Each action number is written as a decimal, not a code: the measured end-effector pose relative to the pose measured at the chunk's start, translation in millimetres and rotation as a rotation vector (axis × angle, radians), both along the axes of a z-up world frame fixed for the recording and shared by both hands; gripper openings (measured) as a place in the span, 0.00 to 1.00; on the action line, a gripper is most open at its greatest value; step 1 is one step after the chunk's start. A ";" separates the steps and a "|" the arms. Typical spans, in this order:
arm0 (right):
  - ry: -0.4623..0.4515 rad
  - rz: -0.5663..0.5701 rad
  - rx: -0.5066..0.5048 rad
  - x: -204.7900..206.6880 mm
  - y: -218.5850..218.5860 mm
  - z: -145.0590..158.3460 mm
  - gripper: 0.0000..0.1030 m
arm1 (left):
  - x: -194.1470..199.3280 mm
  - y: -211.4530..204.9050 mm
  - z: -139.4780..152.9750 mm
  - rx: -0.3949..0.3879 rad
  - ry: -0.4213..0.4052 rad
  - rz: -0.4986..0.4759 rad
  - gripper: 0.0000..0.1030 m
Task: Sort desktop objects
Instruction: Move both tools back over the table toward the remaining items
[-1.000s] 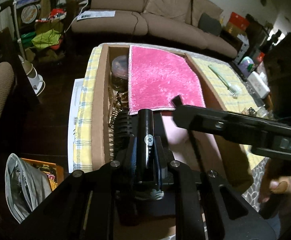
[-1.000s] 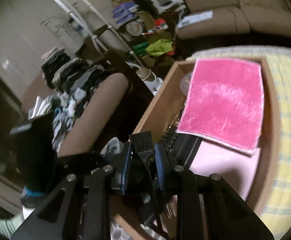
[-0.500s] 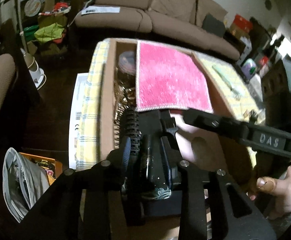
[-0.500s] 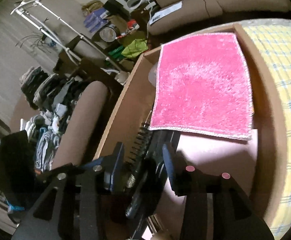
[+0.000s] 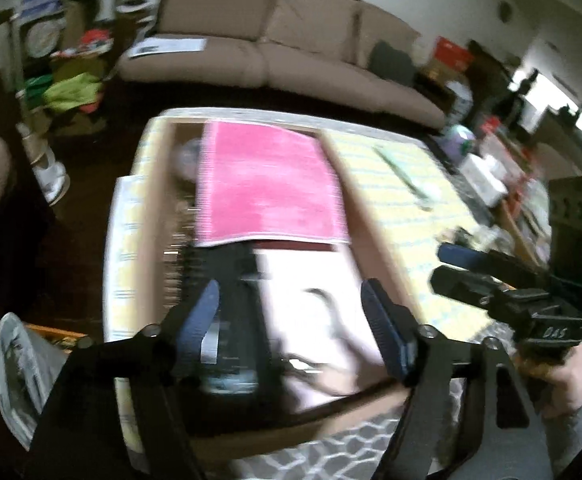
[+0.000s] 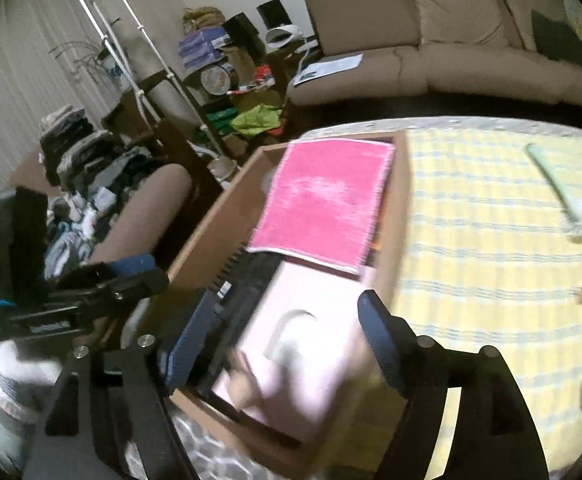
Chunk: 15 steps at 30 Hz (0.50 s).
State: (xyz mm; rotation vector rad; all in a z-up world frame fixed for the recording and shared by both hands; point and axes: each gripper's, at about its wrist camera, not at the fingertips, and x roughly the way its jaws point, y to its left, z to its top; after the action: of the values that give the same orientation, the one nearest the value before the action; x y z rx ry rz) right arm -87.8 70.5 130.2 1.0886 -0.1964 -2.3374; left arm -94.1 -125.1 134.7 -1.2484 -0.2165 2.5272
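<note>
Left wrist view, blurred: left tongs [image 5: 291, 328] spread wide, empty, above the box [image 5: 153, 216]; a pink cloth [image 5: 267, 184] hides much inside, dark items beside it indistinct.

Right wrist view: right tongs [image 6: 281, 344] likewise agape, empty; a green brush [image 6: 559, 192] lies on the surface [image 6: 491, 260].

Both the left gripper [image 5: 291, 326] and the right gripper [image 6: 279, 334] hang with jaws spread wide, holding nothing, angled downward side by side
</note>
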 end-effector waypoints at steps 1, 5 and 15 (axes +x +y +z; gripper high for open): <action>0.008 -0.007 0.016 5.1 8.6 0.3 0.80 | 1.1 11.3 1.0 0.003 0.001 -0.020 0.81; 0.012 -0.052 0.040 19.9 48.2 0.2 0.81 | 5.5 65.1 3.1 0.003 0.002 -0.105 0.88; 0.013 -0.246 0.108 50.5 180.7 -14.6 0.82 | 5.1 180.8 -15.0 -0.008 -0.022 -0.242 0.92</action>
State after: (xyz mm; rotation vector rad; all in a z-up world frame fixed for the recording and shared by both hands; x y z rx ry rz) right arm -37.3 251.2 115.6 1.1569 -0.2125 -2.5992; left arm -89.0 55.7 119.7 -1.2251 -0.0552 2.3111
